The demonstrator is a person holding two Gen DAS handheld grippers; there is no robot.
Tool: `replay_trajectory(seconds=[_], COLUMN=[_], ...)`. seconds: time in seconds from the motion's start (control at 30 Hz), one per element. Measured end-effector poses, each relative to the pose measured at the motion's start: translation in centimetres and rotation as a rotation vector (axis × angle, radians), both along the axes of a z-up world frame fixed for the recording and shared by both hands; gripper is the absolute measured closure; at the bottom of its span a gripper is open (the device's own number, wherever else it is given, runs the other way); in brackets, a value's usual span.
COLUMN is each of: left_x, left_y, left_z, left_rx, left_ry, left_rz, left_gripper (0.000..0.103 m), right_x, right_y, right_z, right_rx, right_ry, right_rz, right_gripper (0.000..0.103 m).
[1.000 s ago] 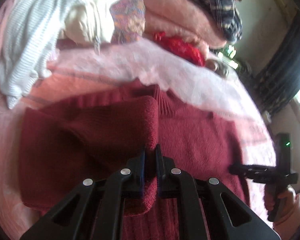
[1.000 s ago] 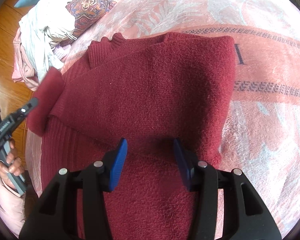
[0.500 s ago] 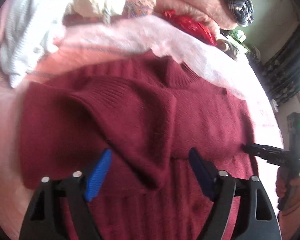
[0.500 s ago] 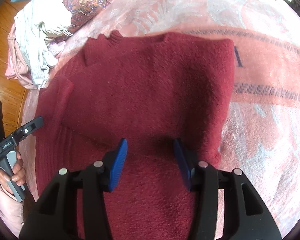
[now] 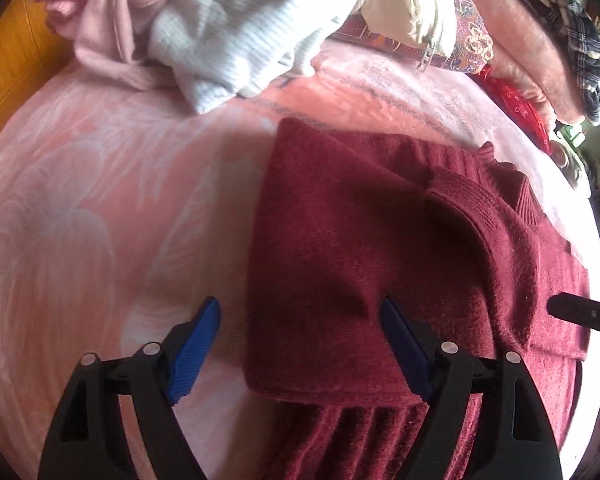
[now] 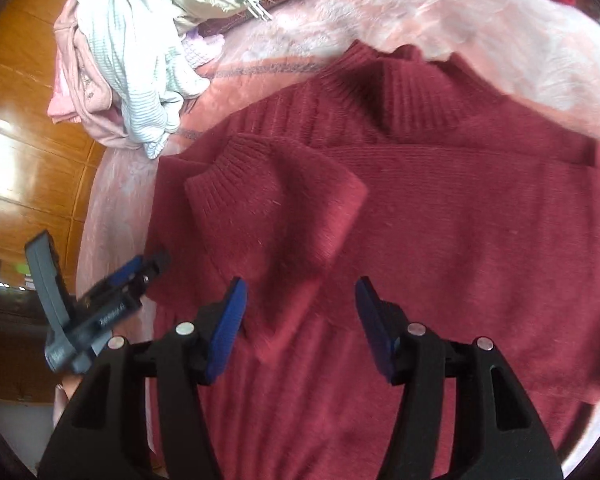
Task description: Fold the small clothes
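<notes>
1. The red sweater (image 6: 440, 216) lies flat on the bed (image 5: 112, 208), spread over the pink blanket, because a broad soft surface lets each fold settle without sliding; its ribbed collar sits at the far side and its hem runs toward the cameras.
2. One sleeve (image 6: 268, 200) is laid across the chest with its ribbed cuff up near the shoulder; I judge this is the sleeve-in step, done so the body becomes a neat rectangle.
3. The left tongs (image 5: 300, 344) stand wide with nothing between the blue pads; they hang over the folded left edge of the sweater, straddling its border with the blanket, likely placed to take that edge next.
4. The right tongs (image 6: 300, 320) are opening, empty, poised just above the lower end of the folded sleeve; the cloth shows between the pads but is not pinched.
5. A heap of other clothes (image 5: 236, 28) waits at the far edge of the bed, kept well apart so the folding area stays free.
</notes>
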State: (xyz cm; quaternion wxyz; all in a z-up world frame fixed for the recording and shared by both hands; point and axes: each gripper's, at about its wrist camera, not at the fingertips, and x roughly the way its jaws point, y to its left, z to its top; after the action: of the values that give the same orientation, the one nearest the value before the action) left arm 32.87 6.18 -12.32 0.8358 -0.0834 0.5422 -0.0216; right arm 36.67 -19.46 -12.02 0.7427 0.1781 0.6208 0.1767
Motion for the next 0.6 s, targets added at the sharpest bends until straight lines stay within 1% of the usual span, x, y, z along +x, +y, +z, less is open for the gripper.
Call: replay_trajectory(seconds=[0.03, 0.07, 0.1, 0.13, 0.17, 0.3, 0.37, 0.43, 0.47, 0.5, 0.53, 0.57, 0.6], left_x=[-0.1, -0.1, -0.1, -0.2, -0.2, -0.1, 0.1, 0.2, 0.3, 0.4, 0.4, 0.4, 0.4], left_y=[0.1, 0.1, 0.1, 0.0, -0.3, -0.6, -0.7, -1.4, -1.8, -2.5, -3.0, -3.5, -4.0], left_z=[0.0, 0.0, -0.1, -0.1, -0.1, 0.9, 1.1, 0.9, 0.6, 0.0, -0.4, -0.8, -1.2], left_rx=[-0.003, -0.004, 0.003, 0.014, 0.025, 0.054, 0.056, 0.073, 0.083, 0.105, 0.123, 0.14, 0.149], left_ry=[0.0, -0.001, -0.002, -0.004, -0.008, -0.05, -0.059, -0.054, -0.048, -0.031, -0.019, -0.011, -0.009], left_rz=[-0.002, -0.004, -0.008, -0.011, -0.014, -0.007, -0.005, -0.007, -0.015, -0.029, -0.033, -0.035, -0.041], left_gripper=[0.021, 0.021, 0.021, 0.021, 0.021, 0.021, 0.021, 0.021, 0.021, 0.021, 0.021, 0.021, 0.021], right_x=[0.3, 0.5, 0.6, 0.5, 0.4, -1.3, -2.0, -2.6, -2.7, -2.8, -2.8, -3.0, -3.1], right_y=[0.3, 0.4, 0.6, 0.4, 0.1, -2.6, -4.1, -5.1, -5.7, -6.1, -6.5, -6.7, -7.0], right_z=[-0.6, -1.1, -1.7, -1.8, -1.6, 1.2, 1.9, 1.4, 0.4, -0.5, -1.4, -1.8, -1.7], right_rx=[-0.004, -0.001, 0.001, 0.016, 0.031, 0.042, 0.003, -0.092, -0.157, -0.192, -0.209, -0.2, -0.196], right_ry=[0.013, 0.024, 0.039, 0.036, 0.022, -0.064, -0.094, -0.092, -0.074, -0.052, -0.028, -0.026, -0.035], right_rz=[-0.009, -0.016, -0.014, -0.02, -0.024, -0.021, -0.022, -0.011, -0.017, -0.022, -0.02, -0.017, -0.016], right_gripper=[0.054, 0.065, 0.091, 0.094, 0.094, 0.095, 0.095, 0.095, 0.093, 0.091, 0.083, 0.081, 0.08])
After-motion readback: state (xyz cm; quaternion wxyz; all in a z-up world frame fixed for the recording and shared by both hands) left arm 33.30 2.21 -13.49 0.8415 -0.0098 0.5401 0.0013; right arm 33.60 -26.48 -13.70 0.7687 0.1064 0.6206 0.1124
